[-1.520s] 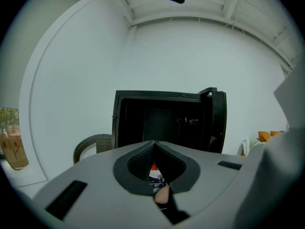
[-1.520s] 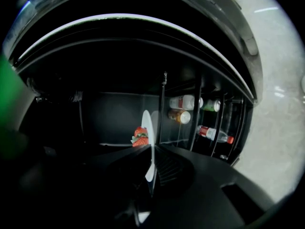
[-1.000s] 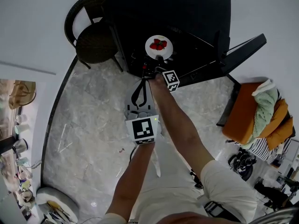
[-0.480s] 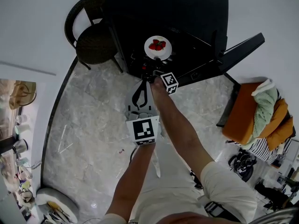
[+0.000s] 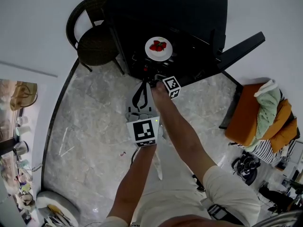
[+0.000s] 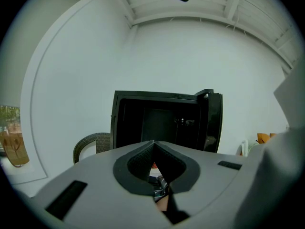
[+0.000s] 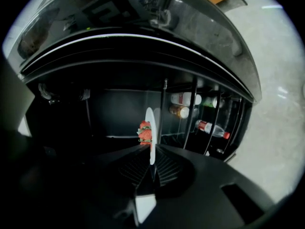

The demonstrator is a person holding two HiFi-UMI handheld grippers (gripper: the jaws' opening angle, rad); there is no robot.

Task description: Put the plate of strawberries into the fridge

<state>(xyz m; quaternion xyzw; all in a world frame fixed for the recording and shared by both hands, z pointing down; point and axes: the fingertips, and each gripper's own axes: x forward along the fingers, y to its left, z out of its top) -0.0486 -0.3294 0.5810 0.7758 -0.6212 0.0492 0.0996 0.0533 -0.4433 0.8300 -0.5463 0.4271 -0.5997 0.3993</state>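
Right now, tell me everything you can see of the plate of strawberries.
The plate is small, round, white and ceramic-looking, with a few red, green-capped strawberries heaped at its middle. It lies level, face up, just inside the open black fridge. The right gripper, jaws having just been closing, pinches its near rim.

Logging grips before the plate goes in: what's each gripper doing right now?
Left gripper: closed, empty.
Right gripper: jaws have just been closing, now clamped on the rim of the plate of strawberries.
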